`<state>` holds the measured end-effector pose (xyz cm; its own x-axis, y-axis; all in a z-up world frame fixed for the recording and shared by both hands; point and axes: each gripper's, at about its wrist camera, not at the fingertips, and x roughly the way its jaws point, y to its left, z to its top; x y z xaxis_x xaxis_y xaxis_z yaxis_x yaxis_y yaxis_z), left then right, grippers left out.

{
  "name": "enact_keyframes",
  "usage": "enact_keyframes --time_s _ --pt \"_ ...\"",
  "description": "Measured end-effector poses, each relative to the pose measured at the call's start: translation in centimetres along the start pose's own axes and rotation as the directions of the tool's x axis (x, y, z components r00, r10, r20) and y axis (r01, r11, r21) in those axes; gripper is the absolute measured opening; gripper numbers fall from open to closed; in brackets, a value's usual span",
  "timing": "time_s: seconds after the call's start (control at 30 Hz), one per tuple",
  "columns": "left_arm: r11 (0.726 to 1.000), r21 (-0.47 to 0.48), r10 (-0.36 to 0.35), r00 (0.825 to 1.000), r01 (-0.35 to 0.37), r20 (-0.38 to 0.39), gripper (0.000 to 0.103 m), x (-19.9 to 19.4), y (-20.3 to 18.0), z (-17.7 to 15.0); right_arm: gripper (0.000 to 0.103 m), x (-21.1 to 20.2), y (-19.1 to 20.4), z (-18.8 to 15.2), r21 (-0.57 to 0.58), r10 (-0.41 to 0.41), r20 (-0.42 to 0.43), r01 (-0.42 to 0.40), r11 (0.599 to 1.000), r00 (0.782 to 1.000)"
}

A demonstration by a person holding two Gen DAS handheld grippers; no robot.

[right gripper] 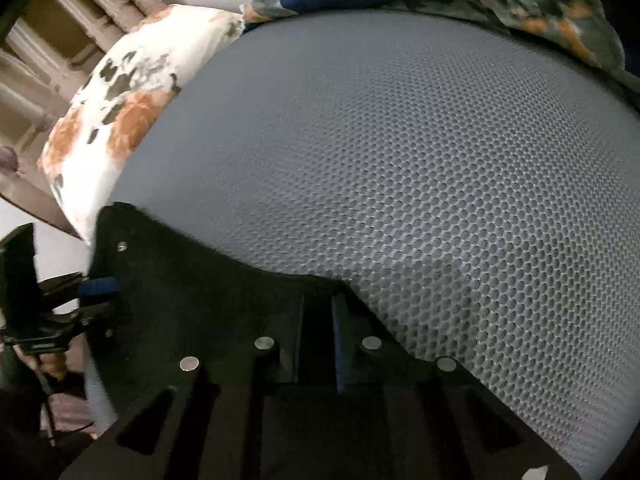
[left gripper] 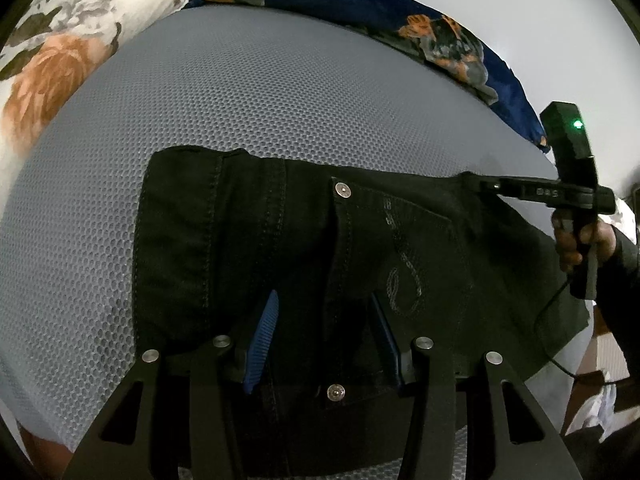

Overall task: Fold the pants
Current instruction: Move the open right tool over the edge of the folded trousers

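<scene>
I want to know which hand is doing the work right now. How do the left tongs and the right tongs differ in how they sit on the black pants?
The left tongs stand spread wide over the pants, by the back pocket; the right tongs are nearly closed on the pants' edge. The left tongs lie over the cloth's middle, the right at its border beside the grey mesh mattress. Both have blue pads.

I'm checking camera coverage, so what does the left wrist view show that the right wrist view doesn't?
Only the left wrist view shows the back pocket with its stitched loop, and the right tongs pinching the pants' far edge.

Only the right wrist view shows the wooden headboard, and the left tongs from the side.

Both show the black pants, grey mesh mattress, flowered pillow and blue blanket.
</scene>
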<state>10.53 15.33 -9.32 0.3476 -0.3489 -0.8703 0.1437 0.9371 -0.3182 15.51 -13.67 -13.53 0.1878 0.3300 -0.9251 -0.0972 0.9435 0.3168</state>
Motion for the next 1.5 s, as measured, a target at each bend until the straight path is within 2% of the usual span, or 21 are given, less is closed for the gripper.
enact_keyframes --time_s 0.1,0.2,0.33,0.47,0.6,0.77,0.93,1.0,1.1,1.13,1.2,1.3,1.37,1.5 --pt "1.0 0.014 0.016 1.0 -0.016 0.0 0.048 0.2 -0.4 0.0 0.011 -0.2 -0.2 -0.2 0.02 0.009 0.016 -0.009 1.0 1.0" --pt "0.999 0.025 0.035 0.999 -0.035 0.001 0.048 0.1 -0.7 0.1 0.025 -1.3 -0.5 -0.7 0.043 -0.011 0.039 0.009 0.999 0.999" --pt "0.996 0.05 0.068 0.998 -0.069 0.013 0.049 -0.9 -1.9 0.5 0.031 -4.8 -0.7 -1.7 0.102 -0.068 0.138 0.054 0.993 0.988" --pt "0.991 0.099 0.085 0.995 -0.09 0.056 0.049 -2.1 -4.0 0.6 0.045 -8.9 -1.8 -4.3 0.174 -0.123 0.204 0.087 0.981 0.971" --pt "0.985 0.165 0.05 0.997 -0.059 0.056 0.05 -1.3 -7.3 0.5 0.045 -10.6 -3.9 -8.4 0.255 -0.192 0.162 0.147 0.956 0.968" --pt "0.978 0.207 -0.01 1.0 0.005 0.023 0.05 1.4 -12.1 0.0 0.045 -12.2 -7.5 -13.7 0.369 -0.29 0.115 0.23 0.9 0.95" --pt "0.973 0.23 -0.006 1.0 0.01 -0.015 0.05 4.2 -14.4 -0.6 0.043 -15.0 -10.4 -17.2 0.429 -0.371 0.129 0.285 0.857 0.92" --pt "0.974 0.227 0.013 1.0 -0.006 -0.027 0.05 4.7 -14.3 -1.2 0.043 -16.1 -12.3 -18.4 0.469 -0.445 0.093 0.355 0.809 0.891" --pt "0.974 0.226 0.025 1.0 -0.022 -0.009 0.05 4.7 -14.0 -1.8 0.038 -18.2 -15.2 -20.9 0.539 -0.439 0.13 0.308 0.784 0.889" --pt "0.975 0.222 0.028 1.0 -0.025 -0.007 0.05 4.7 -13.9 -1.9 0.039 -18.8 -15.8 -21.8 0.563 -0.464 0.12 0.325 0.76 0.878" --pt "0.977 0.212 0.034 0.999 -0.033 -0.001 0.05 4.8 -13.9 -2.2 0.039 -19.3 -16.5 -22.7 0.582 -0.492 0.11 0.346 0.736 0.863" --pt "0.979 0.201 0.044 0.999 -0.045 0.008 0.051 4.8 -14.1 -2.5 0.04 -20.0 -17.6 -24.1 0.606 -0.505 0.106 0.347 0.716 0.857" --pt "0.978 0.2 0.055 0.998 -0.056 0.01 0.052 5.0 -14.4 -2.4 0.042 -20.7 -18.3 -25.2 0.627 -0.526 0.101 0.356 0.693 0.845" --pt "0.98 0.186 0.071 0.997 -0.071 0.006 0.056 5.2 -15.0 -2.4 0.042 -23.5 -19.7 -27.7 0.659 -0.476 0.164 0.264 0.705 0.864"
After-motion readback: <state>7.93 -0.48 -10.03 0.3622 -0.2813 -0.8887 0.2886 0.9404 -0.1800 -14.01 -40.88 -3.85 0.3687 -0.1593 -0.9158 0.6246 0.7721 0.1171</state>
